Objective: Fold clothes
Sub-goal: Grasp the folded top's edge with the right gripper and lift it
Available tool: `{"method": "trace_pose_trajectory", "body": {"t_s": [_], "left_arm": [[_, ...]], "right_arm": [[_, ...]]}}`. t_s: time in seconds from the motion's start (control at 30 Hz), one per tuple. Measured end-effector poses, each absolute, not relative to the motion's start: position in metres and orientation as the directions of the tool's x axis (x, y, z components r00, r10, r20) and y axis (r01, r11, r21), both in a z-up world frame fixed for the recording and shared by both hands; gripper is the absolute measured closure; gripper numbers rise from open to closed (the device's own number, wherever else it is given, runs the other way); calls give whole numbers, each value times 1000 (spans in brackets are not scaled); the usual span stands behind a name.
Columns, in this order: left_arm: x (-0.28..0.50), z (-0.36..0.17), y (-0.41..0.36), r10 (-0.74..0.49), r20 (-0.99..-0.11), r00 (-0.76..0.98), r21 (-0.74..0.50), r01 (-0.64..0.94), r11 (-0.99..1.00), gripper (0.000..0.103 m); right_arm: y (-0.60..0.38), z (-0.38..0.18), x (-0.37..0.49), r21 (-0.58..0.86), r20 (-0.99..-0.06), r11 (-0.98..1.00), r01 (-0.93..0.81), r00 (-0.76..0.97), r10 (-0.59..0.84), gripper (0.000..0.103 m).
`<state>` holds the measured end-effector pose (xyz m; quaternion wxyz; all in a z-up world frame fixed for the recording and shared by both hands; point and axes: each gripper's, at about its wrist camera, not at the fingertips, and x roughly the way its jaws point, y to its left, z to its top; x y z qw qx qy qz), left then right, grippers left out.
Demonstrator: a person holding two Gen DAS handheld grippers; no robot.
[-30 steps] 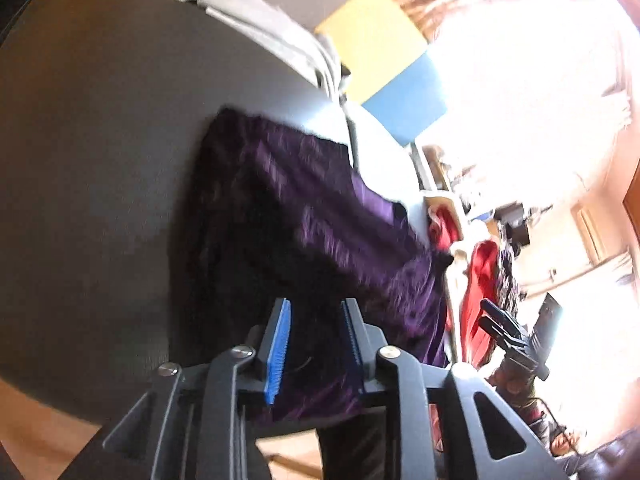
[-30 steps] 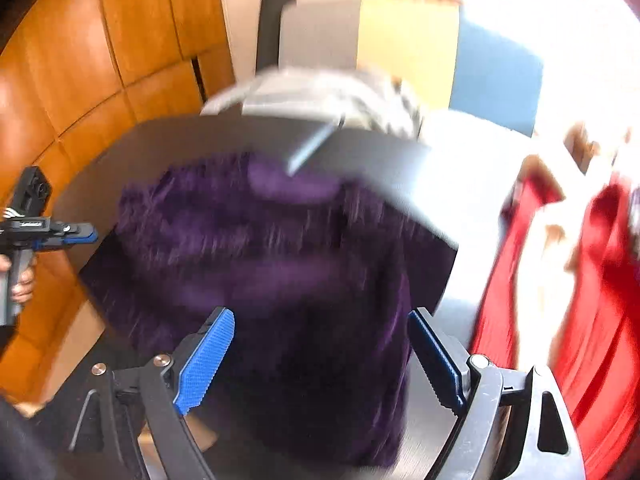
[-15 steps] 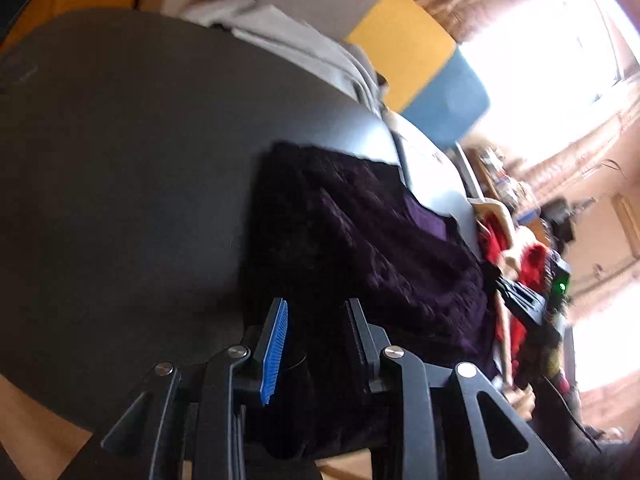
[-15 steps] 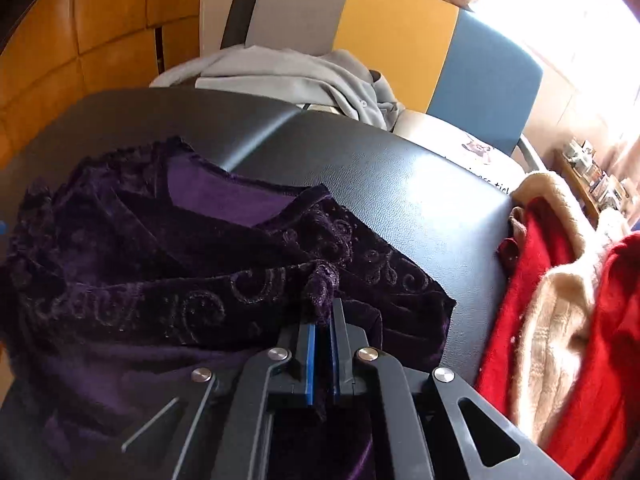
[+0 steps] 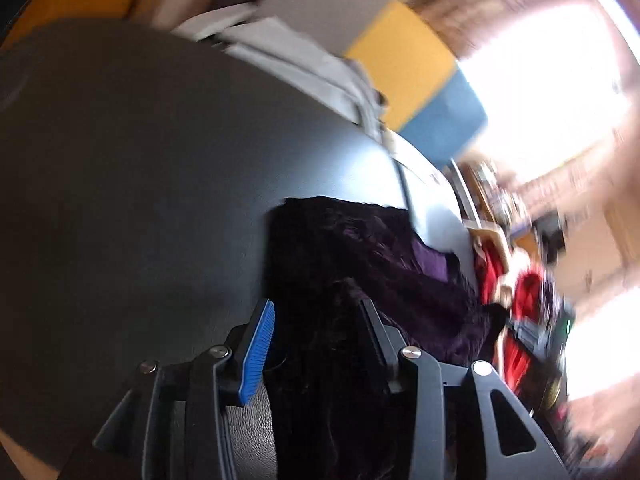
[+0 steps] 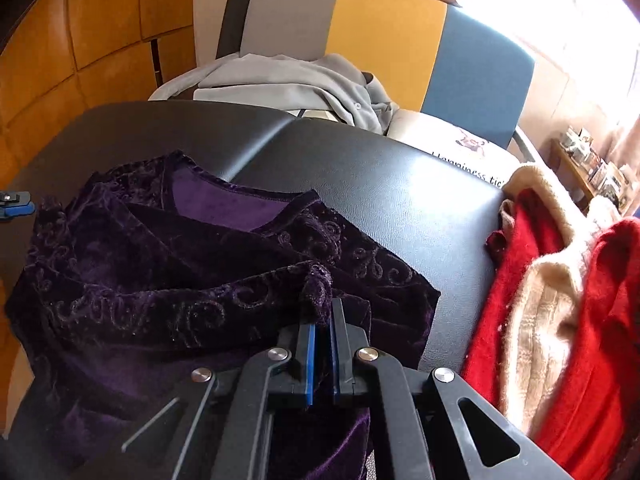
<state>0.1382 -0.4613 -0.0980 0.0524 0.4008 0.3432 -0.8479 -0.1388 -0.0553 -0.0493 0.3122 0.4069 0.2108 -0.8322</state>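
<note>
My left view is smeared with motion blur, so the far room is only glare and brown streaks. My left gripper [image 5: 316,334] has its jaws opening; dark cloth of the purple velvet top [image 6: 192,272] lies between my fingers [image 5: 260,344], with the blue pad clear of it; I cannot tell whether the dark pad touches. My right gripper [image 6: 322,344] is clenched on a bunched fold of that top, which pokes up just past my fingertips. The garment's lower part is hidden under my right gripper's frame.

I count one purple top, one grey garment [image 6: 288,80] far ahead of my fingers, and one heap of red and cream clothes [image 6: 560,300] to the right of them, cut off by the edge.

Everything lies on a black padded table [image 6: 400,184]. Beyond it stands a grey, yellow and blue chair back [image 6: 384,28], with orange wall panels [image 6: 100,20] to the left.
</note>
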Motion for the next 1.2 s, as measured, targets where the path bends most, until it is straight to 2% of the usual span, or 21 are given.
{"method": "trace_pose_trajectory", "body": {"t_s": [0.2,0.37,0.43,0.5,0.53,0.6,0.67,0.77,0.87,1.0,1.13,1.2], "left_arm": [[105,-99,-437,180,-777,-603,-377,218,-900,60],[98,-115,-436,244,-804,-542,-386,164,-908,60],[102,-118,-438,257,-793,-553,-413,177,-893,65],[103,-116,-436,252,-778,-576,-425,187,-886,87],[104,-112,-433,240,-773,-587,-420,190,-887,90],[113,-102,-434,253,-750,-612,-446,185,-876,98],[123,-88,-433,272,-723,-636,-478,175,-861,100],[141,-62,-432,367,-596,-714,-604,98,-791,100],[142,-45,-433,395,-508,-766,-670,63,-739,100],[123,-50,-461,361,-431,-827,-787,149,-598,101],[106,-96,-512,237,-504,-830,-835,398,-380,103],[103,-108,-519,214,-546,-810,-814,452,-364,103]], "right_arm": [[-59,-59,-140,-82,-825,-715,694,-450,-342,97],[-58,-62,-144,-64,-835,-719,692,-432,-341,97],[-59,-63,-144,-65,-840,-719,692,-427,-336,97],[-59,-64,-143,-61,-845,-719,693,-420,-333,97],[-58,-63,-142,-52,-846,-722,690,-414,-335,97],[-54,-61,-141,-16,-850,-725,688,-391,-352,97],[-47,-57,-141,47,-852,-730,682,-354,-386,97],[-31,-45,-143,184,-825,-739,648,-307,-475,97],[-15,-29,-156,316,-766,-738,597,-298,-569,97],[-5,-28,-195,437,-718,-743,506,-301,-627,97],[-4,-64,-238,482,-769,-806,345,-275,-577,97],[-2,-75,-242,477,-779,-818,322,-276,-563,92]]}}
